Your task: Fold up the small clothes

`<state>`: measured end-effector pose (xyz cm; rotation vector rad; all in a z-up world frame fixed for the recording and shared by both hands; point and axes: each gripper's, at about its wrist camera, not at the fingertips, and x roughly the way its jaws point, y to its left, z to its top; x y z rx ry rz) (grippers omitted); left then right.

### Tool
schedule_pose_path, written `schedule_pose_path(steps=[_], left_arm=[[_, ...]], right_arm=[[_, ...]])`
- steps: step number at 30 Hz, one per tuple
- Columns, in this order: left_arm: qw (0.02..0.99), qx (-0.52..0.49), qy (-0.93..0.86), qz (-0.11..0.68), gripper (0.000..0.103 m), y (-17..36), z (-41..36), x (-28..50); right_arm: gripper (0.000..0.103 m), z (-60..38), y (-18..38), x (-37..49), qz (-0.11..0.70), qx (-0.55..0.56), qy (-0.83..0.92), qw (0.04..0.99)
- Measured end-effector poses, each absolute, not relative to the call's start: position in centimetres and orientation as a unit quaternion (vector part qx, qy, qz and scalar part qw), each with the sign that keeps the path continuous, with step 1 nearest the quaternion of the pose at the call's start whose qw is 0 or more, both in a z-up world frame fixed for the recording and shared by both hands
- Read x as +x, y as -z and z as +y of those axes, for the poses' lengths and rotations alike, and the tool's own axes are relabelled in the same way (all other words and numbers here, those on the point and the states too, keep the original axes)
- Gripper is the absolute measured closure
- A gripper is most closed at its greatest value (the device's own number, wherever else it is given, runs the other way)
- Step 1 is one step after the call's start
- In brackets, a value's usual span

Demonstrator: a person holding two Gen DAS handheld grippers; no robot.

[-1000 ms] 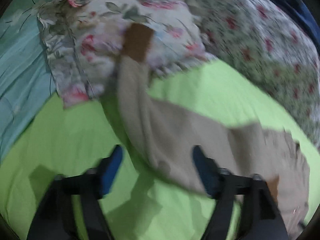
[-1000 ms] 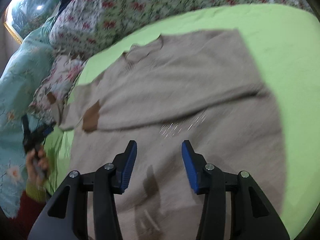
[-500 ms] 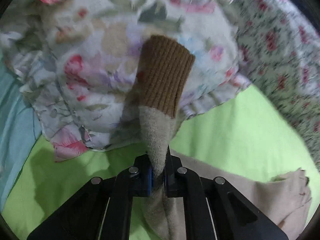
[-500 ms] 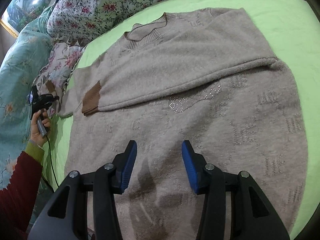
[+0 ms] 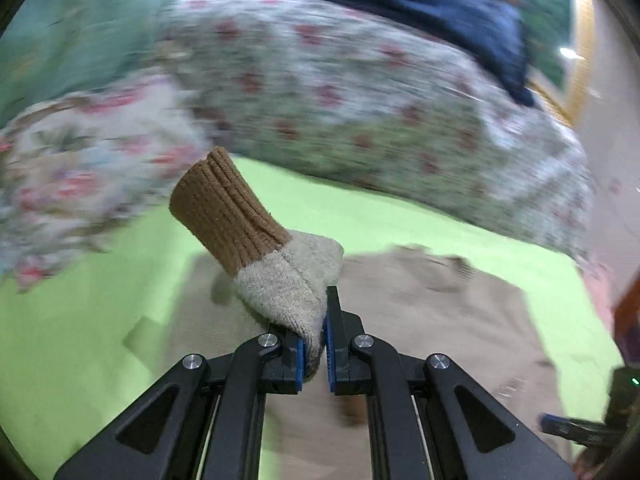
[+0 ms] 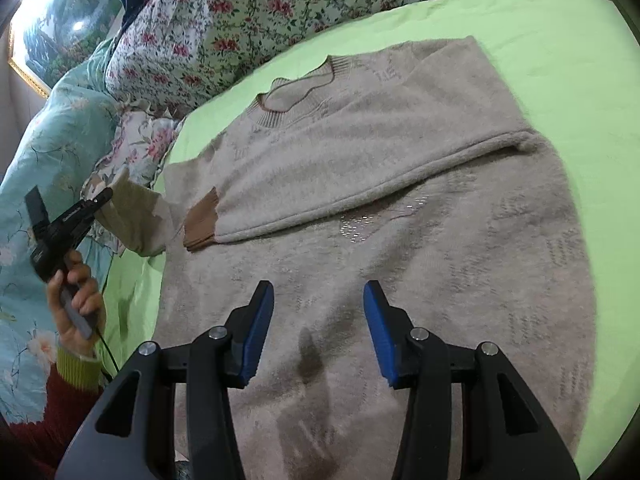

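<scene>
A beige knit sweater [image 6: 400, 208] lies flat on the green sheet [image 6: 560, 60], one sleeve folded across its chest with its brown cuff [image 6: 202, 220] at the left. My left gripper [image 5: 314, 340] is shut on the other sleeve [image 5: 288, 288] just behind its brown ribbed cuff [image 5: 224, 208], which sticks up past the fingertips. The right wrist view shows that left gripper [image 6: 100, 198] at the sweater's left edge, holding the raised sleeve [image 6: 132, 216]. My right gripper [image 6: 318, 308] hovers open over the sweater's lower body, nothing between its fingers.
Floral pillows [image 6: 248, 20] and a teal quilt [image 6: 48, 152] line the far and left sides of the bed. A dark blue cloth [image 5: 420, 4] lies on the pillows. A framed picture [image 6: 60, 20] hangs behind. A hand [image 6: 76, 300] in a red sleeve holds the left gripper.
The left gripper closed on the sleeve near its cuff, then lifted and swung it right, off the floral pillow and toward the sweater's body. The right gripper stayed open and hardly moved.
</scene>
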<state>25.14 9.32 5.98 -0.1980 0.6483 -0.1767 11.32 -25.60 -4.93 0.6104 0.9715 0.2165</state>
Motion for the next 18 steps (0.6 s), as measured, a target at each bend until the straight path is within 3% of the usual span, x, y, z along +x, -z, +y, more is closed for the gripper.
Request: schedule_pose_path(steps=[7,13,16,18], left_arm=[[0.921,-0.034,0.179,0.343,0.096,-4.5,-3.9,24.8],[0.895,0.017,0.199,0.399,0.095,1.3,-12.0,27.4],[0.874,0.03,0.209,0.439,0.082,4.3,-13.8,28.2],[0.865,0.03,0.214,0.454,0.055,5.3,-14.0,27.8]], right_arm=[[0.055,-29.7,5.4,9.5,0.446,0.312,-0.064,0.837],[0.055,-32.7,5.5,8.2,0.436,0.33,-0.033,0.836],[0.055,-33.3,5.0,7.9,0.429,0.33,-0.029,0.841],[0.055,-33.4,4.7,7.9,0.425,0.33,-0.029,0.843]])
